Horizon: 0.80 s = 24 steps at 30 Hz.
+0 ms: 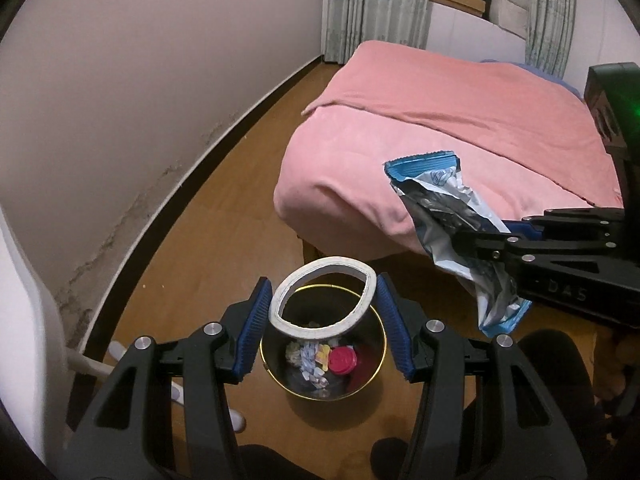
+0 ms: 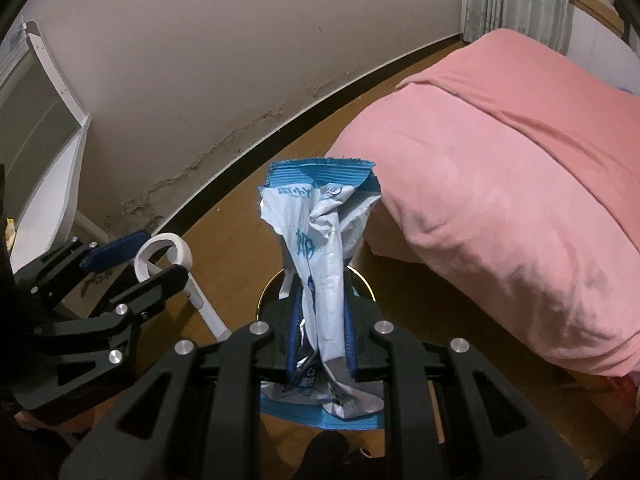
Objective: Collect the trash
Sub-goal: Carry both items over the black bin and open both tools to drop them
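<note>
My left gripper (image 1: 322, 314) holds a white tape roll (image 1: 320, 300) between its blue pads, squeezed slightly oval, right above a dark trash bin with a gold rim (image 1: 382, 354) on the floor. The bin holds crumpled wrappers and a red cap (image 1: 343, 359). My right gripper (image 2: 320, 336) is shut on a crumpled blue-and-white snack bag (image 2: 320, 232), held upright above the bin rim (image 2: 366, 282). In the left wrist view the bag (image 1: 440, 208) hangs to the right of the bin. The left gripper and tape roll (image 2: 168, 252) show at the left of the right wrist view.
A bed with a pink blanket (image 1: 440, 120) stands right of the bin, its corner close by. A white wall with a dark baseboard (image 1: 180, 200) runs along the left. White furniture (image 2: 44, 152) stands at far left. Wooden floor (image 1: 224, 216) lies between wall and bed.
</note>
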Available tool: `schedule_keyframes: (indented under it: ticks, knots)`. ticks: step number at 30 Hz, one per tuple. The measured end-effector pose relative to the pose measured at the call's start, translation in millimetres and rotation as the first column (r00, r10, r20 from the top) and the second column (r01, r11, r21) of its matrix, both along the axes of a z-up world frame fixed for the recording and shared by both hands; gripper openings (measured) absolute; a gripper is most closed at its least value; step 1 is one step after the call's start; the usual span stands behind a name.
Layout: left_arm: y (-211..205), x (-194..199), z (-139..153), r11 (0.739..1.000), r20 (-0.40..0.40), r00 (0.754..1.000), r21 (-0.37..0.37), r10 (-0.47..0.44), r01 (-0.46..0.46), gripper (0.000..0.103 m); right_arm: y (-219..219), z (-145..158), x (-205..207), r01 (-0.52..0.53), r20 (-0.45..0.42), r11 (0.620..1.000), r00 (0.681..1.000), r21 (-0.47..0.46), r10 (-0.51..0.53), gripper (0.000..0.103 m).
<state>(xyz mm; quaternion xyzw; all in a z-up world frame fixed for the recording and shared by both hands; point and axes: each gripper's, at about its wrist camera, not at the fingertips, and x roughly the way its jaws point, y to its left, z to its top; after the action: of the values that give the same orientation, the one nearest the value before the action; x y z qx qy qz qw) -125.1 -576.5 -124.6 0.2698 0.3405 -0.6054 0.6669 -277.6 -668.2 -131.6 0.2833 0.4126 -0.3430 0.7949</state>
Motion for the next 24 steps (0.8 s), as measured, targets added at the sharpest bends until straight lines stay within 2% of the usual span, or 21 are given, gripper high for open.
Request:
schedule_keyframes:
  ticks: [13, 24]
  knots:
    - [-15.5, 16.1, -56.6, 0.997, -0.056, 0.998, 0.073, 0.021, -0.017, 0.052, -14.5, -67.7, 24.8, -0.002, -0.042, 0.995, 0.999, 0.096, 0.006, 0.018]
    - [-19.9, 24.8, -73.8, 0.995, -0.083, 0.996, 0.098, 0.039, -0.031, 0.053, -23.9, -88.8, 36.8, -0.007, -0.058, 0.992, 0.998, 0.124, 0.015, 0.018]
